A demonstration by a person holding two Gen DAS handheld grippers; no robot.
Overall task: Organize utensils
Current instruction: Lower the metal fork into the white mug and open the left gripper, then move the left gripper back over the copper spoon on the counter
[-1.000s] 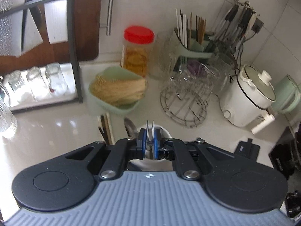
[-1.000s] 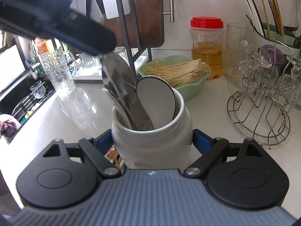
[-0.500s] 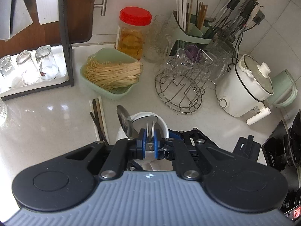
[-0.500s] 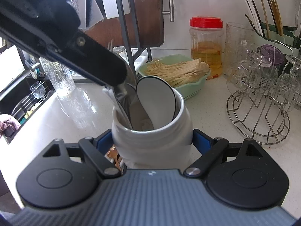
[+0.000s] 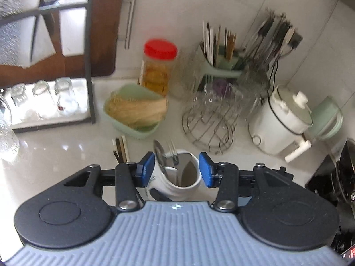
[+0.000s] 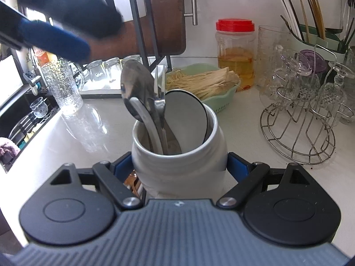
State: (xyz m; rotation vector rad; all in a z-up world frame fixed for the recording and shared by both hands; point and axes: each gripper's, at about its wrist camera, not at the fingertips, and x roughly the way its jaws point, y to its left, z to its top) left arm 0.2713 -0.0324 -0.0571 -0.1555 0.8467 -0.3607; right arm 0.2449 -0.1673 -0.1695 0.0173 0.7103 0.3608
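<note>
My right gripper [image 6: 179, 165] is shut on a white ceramic jar [image 6: 179, 161], its blue pads pressing the jar's two sides. Inside the jar stand a metal spoon [image 6: 135, 88], a metal fork [image 6: 160, 84] with its tines up, and a white spoon with a dark rim [image 6: 186, 115]. My left gripper [image 5: 176, 170] hovers above the jar [image 5: 177, 181] with its jaws opening and nothing between the pads. In the right wrist view its blue pad [image 6: 53, 40] shows blurred at the upper left. A few chopsticks [image 5: 121, 148] lie on the counter left of the jar.
Behind the jar sit a green basket of dried noodles [image 5: 135, 110], a red-lidded jar [image 5: 158, 66], a wire rack of glasses [image 5: 210, 119] and a chopstick holder [image 5: 219, 53]. A white cooker [image 5: 281, 124] is at right. A glass pitcher [image 6: 64, 88] and sink [image 6: 24, 119] are at left.
The left gripper, earlier shut on the fork over the jar, has opened and drawn up and back. The fork now stands in the jar. The right gripper's hold is unchanged.
</note>
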